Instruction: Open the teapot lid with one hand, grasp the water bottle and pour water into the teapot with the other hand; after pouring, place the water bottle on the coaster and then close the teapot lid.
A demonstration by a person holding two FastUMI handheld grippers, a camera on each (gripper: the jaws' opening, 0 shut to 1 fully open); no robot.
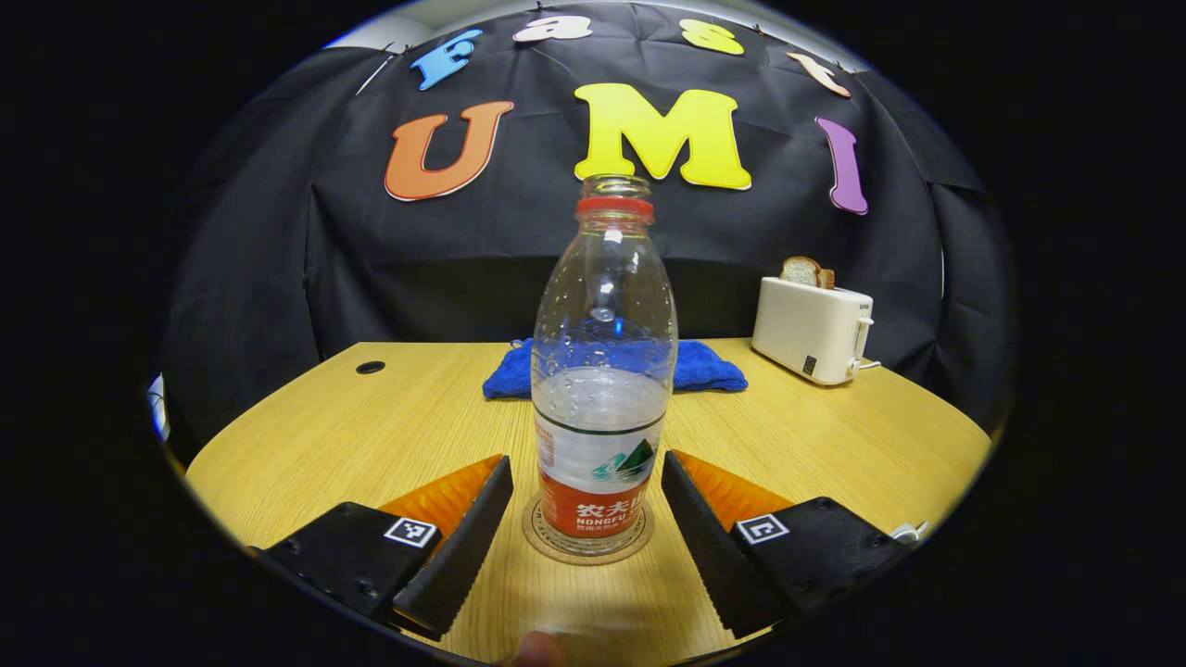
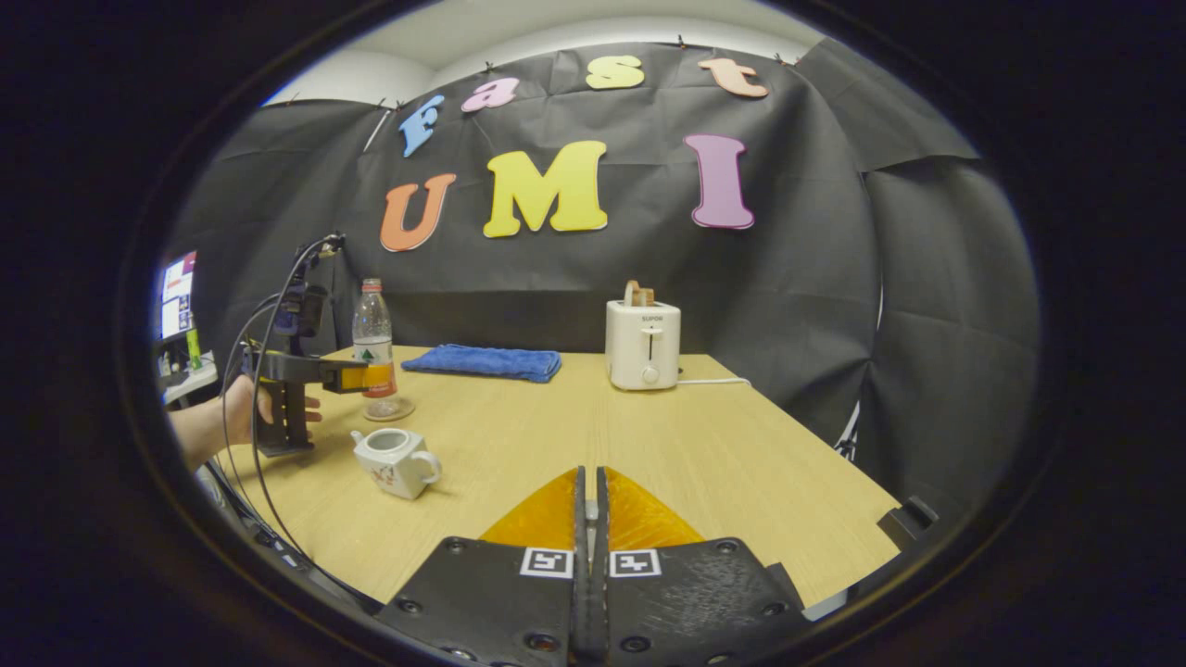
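Note:
A clear water bottle (image 1: 602, 371), uncapped and about half full, stands upright on a round coaster (image 1: 587, 548). My left gripper (image 1: 586, 460) is open, one finger on each side of the bottle's base, both apart from it. In the right gripper view the same bottle (image 2: 372, 333) stands at the table's far left, with a hand (image 2: 232, 417) holding the left gripper (image 2: 357, 375) at it. In front of it sits the white teapot (image 2: 394, 460) with its mouth uncovered. My right gripper (image 2: 590, 505) hovers over the table's near edge, shut on the teapot lid; just a pale sliver shows between its fingers.
A folded blue cloth (image 1: 690, 366) lies at the back of the wooden table (image 2: 649, 445). A white toaster (image 2: 643, 345) with bread in it stands at the back right, its cord trailing right. A round cable hole (image 1: 370, 368) is at the far left.

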